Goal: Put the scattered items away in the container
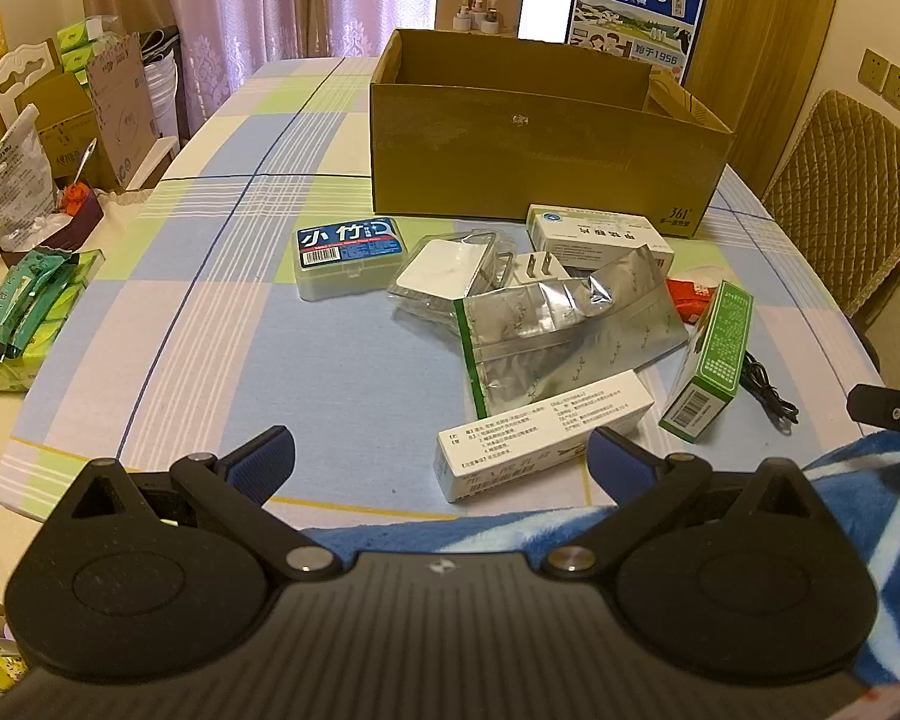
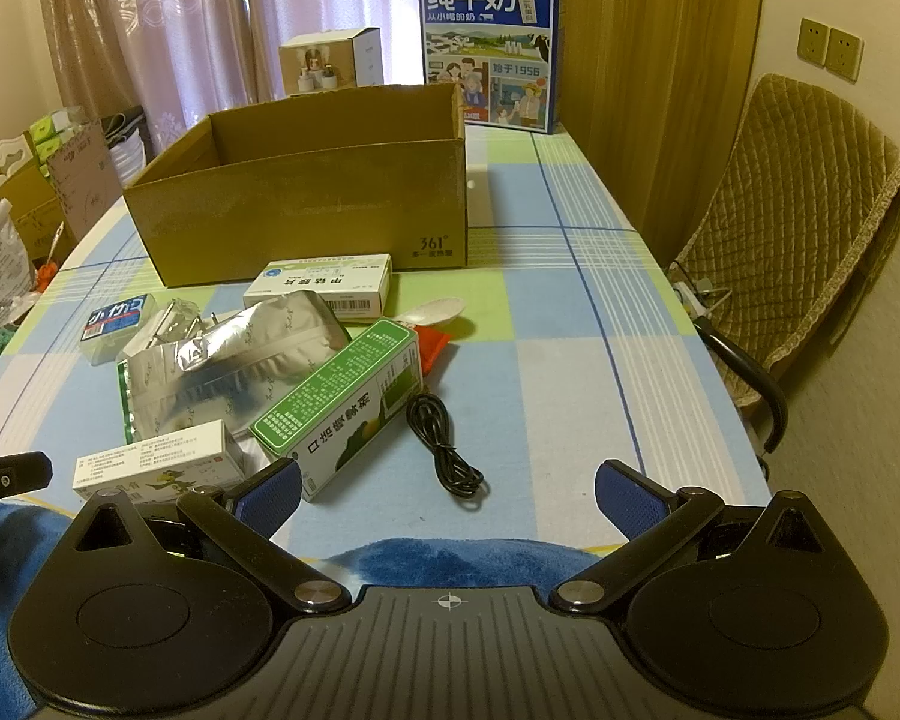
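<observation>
An open cardboard box (image 1: 534, 144) (image 2: 306, 204) stands at the table's far side. In front of it lie a blue-labelled plastic case (image 1: 349, 255) (image 2: 114, 324), a white plug in clear packaging (image 1: 450, 267), a silver foil pouch (image 1: 564, 330) (image 2: 228, 360), a white medicine box (image 1: 597, 235) (image 2: 324, 288), a long white box (image 1: 546, 435) (image 2: 156, 468), a green box (image 1: 711, 354) (image 2: 342, 408), a red packet (image 1: 690, 294), a white spoon (image 2: 432, 309) and a black cable (image 2: 444, 450). My left gripper (image 1: 441, 456) and right gripper (image 2: 447, 489) hover open near the front edge, holding nothing.
A blue milk carton (image 2: 492, 54) and a small product box (image 2: 330, 57) stand behind the cardboard box. Green packets (image 1: 24, 312) and bags lie at the left. A padded chair (image 2: 798, 228) stands at the right. A blue patterned fabric (image 1: 870, 516) lies below the grippers.
</observation>
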Demonstrator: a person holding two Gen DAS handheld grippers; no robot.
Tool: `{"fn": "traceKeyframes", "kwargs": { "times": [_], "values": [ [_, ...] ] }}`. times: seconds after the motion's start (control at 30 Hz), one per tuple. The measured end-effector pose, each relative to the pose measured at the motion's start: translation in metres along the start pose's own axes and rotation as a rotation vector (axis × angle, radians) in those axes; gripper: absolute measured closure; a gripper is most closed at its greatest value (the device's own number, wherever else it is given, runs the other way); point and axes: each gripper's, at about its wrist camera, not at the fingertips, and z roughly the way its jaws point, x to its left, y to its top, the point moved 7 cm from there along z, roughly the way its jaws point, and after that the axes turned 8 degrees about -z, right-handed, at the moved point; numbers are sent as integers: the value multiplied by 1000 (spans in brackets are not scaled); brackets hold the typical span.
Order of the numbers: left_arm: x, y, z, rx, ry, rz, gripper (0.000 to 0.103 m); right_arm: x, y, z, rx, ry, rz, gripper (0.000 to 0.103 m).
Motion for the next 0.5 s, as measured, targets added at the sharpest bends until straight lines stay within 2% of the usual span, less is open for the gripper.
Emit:
{"fn": "traceKeyframes", "kwargs": {
  "times": [0.5],
  "values": [
    [-1, 0, 0, 0, -2, -9, 1, 0, 0, 0, 0, 0, -1, 2]
  ]
}}
